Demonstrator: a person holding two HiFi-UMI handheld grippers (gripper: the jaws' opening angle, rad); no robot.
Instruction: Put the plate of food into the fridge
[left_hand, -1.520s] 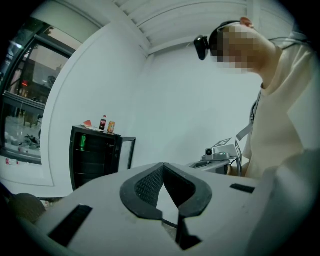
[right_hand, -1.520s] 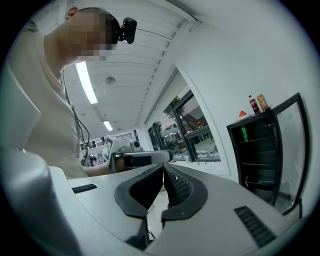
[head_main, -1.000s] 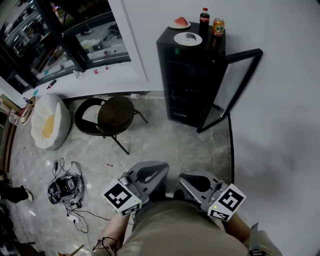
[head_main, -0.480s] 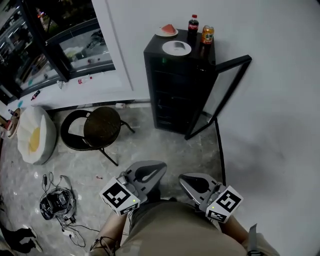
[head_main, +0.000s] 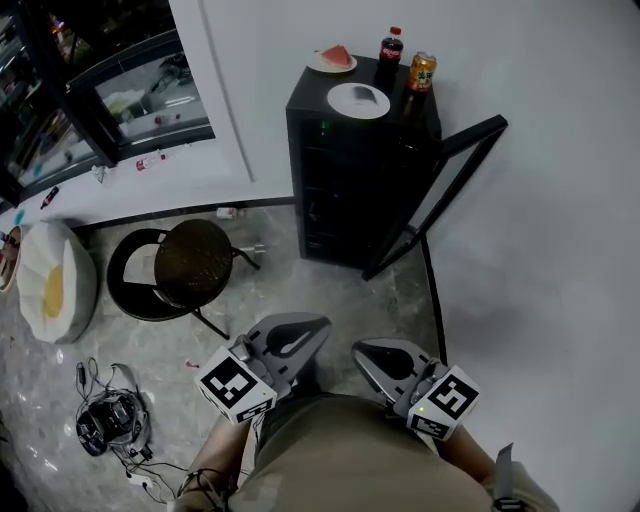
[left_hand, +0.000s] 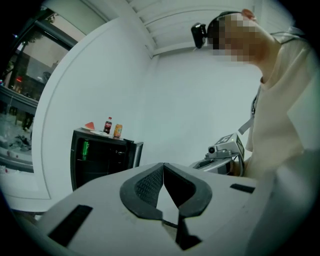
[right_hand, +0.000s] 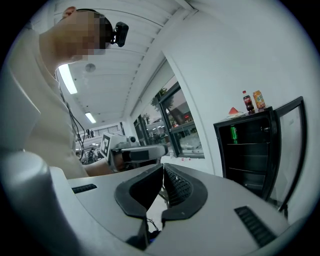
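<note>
A black fridge (head_main: 350, 170) stands against the white wall with its glass door (head_main: 455, 185) swung open. On its top are a plate with a watermelon slice (head_main: 335, 60), a white plate (head_main: 358, 100) with something dark on it, a cola bottle (head_main: 390, 47) and an orange can (head_main: 421, 72). My left gripper (head_main: 318, 325) and right gripper (head_main: 360, 351) are held close to my body, well short of the fridge, both shut and empty. The left gripper view shows its jaws (left_hand: 163, 165) shut, with the fridge (left_hand: 100, 157) far off. In the right gripper view its jaws (right_hand: 163, 166) are shut, and a green can (right_hand: 233, 134) stands inside the fridge.
A round black chair (head_main: 190, 262) stands left of the fridge. A white cushion with a yellow patch (head_main: 45, 285) and a tangle of cables (head_main: 110, 420) lie on the floor at the left. A dark glass front (head_main: 110, 90) runs along the back left. White wall lies to the right.
I have walked towards the fridge with both grippers carried along. The chair, cushion and cables have slid left in the head view. Both grippers have stayed shut.
</note>
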